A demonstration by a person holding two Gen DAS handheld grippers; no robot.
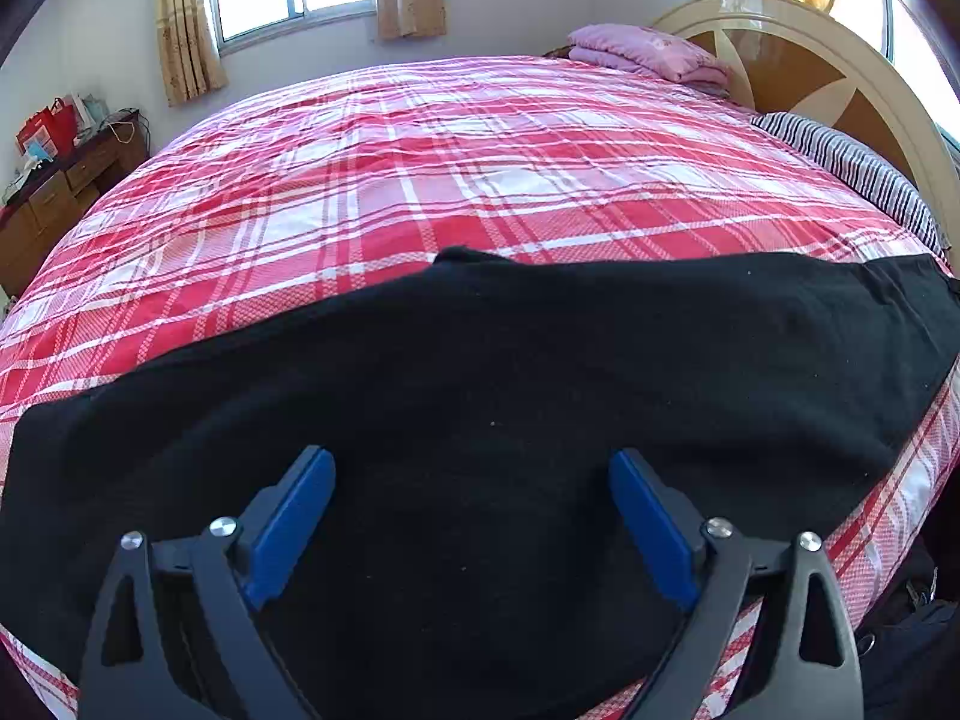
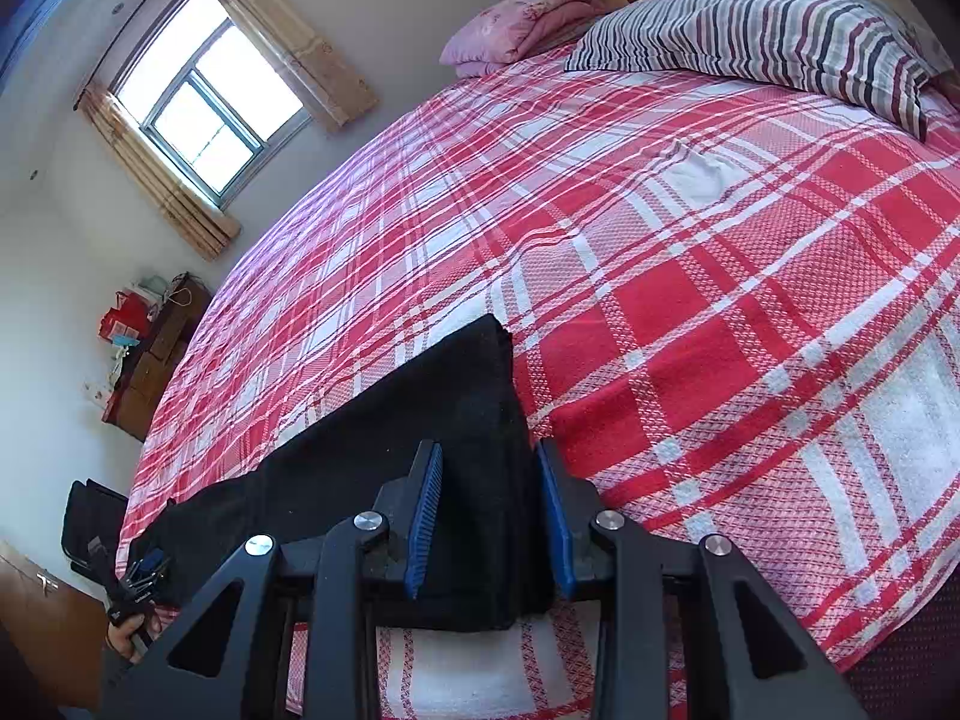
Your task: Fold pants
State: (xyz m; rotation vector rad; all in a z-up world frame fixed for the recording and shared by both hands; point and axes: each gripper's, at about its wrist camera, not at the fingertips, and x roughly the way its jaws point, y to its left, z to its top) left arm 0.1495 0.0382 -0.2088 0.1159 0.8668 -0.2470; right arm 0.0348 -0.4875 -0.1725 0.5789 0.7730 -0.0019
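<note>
The pants (image 1: 480,396) lay flat across the lower half of the left view, along the near edge of the bed (image 1: 480,180). I judged both ends should lift evenly. My left gripper (image 1: 471,468) hovered over the middle with fingers wide; my right gripper (image 2: 489,468) straddled one end, fingers narrower, not yet closed on cloth.
</note>
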